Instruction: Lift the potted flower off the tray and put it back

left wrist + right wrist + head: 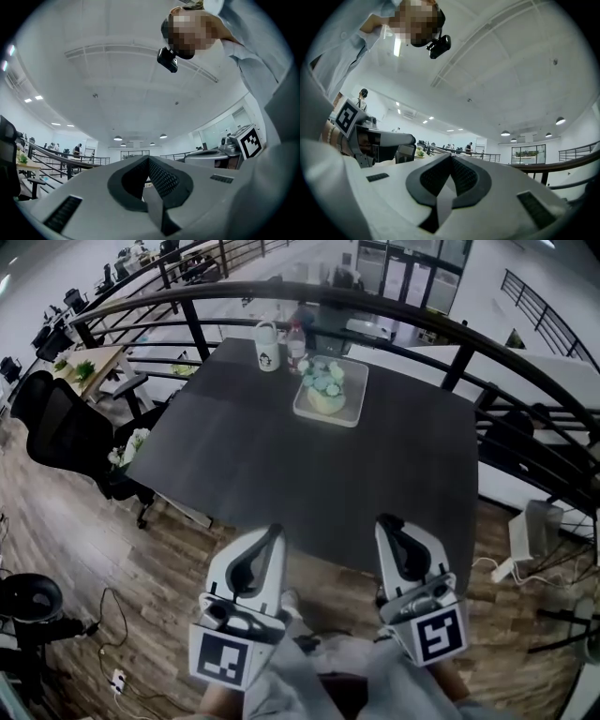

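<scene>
Currently potted flower upright on tray, long axis vertical.

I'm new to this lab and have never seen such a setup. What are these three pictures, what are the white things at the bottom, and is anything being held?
There is no robot: a person holds a white two-jaw gripper in each hand. The head view comes from a camera on the person's head, looking down; the left gripper and right gripper show at its bottom. The other two pictures come from cameras riding on each gripper, looking along its jaws; they show mostly ceiling. Both pairs of jaws are shut with nothing between them. Farther off, the dark grey square table carries a white tray with a cream-potted flower with pale blue-green blooms, a white mug and a clear bottle.
</scene>
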The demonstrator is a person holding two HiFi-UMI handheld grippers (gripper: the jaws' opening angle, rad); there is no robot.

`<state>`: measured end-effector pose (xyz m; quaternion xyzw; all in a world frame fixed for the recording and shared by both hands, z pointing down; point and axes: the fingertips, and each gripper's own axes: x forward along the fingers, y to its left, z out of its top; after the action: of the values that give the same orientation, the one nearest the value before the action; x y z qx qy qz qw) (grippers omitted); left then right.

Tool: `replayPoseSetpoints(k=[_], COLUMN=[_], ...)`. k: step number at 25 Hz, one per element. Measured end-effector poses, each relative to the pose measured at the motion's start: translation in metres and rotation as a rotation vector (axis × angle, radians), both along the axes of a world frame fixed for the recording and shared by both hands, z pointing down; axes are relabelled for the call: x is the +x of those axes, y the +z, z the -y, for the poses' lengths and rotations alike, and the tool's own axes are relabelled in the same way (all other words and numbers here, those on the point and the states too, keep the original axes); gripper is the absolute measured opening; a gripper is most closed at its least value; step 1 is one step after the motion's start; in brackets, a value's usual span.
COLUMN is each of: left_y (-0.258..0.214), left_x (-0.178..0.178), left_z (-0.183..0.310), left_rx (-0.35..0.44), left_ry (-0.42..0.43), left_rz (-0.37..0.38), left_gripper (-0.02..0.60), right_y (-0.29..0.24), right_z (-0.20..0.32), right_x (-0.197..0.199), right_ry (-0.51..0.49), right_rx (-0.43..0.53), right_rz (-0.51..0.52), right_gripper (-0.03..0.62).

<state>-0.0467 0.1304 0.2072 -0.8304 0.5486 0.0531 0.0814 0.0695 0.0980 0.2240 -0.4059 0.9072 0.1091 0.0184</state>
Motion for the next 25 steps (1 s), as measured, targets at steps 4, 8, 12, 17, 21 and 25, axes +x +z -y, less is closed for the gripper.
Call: replayPoseSetpoints(k=[4,8,12,17,21,25], left_y=[-0.001,0.000,-0.002,0.003,0.009,0.016], left_x=[-0.022,-0.047,-0.065,-0.081,-0.089,-0.089], left_z=[0.030,0.054,0.070,0.082,0.091,0.100], left_rx=[-0.001,-0.003,0.005,0.002,-0.003,-0.021], left_ry=[0.046,0.085,0.117,0.146,0.167,0.194], left_rz=[0.004,0.006,0.002,-0.008,-0.016,-0.034], left_gripper=[-0.002,-0.002,-0.002,-0.002,-0.002,-0.002], right_y=[0.000,-0.001,0.000,0.003,0.008,0.013], right_z=[0.025,0.045,0.061,0.073,0.082,0.087], right_x=[-0.029,-0.052,-0.061,-0.070,-0.074,-0.070], right_ry=[0.027,0.077,0.147,0.202,0.240,0.267], right_rx=[-0.005,-0.005,-0.010,-0.017,-0.022,-0.030], right_rz=[0.004,-0.002,0.003,0.005,-0.022,-0.052], right_gripper=[0.002,0.002,0.002,0.002,0.002,0.002])
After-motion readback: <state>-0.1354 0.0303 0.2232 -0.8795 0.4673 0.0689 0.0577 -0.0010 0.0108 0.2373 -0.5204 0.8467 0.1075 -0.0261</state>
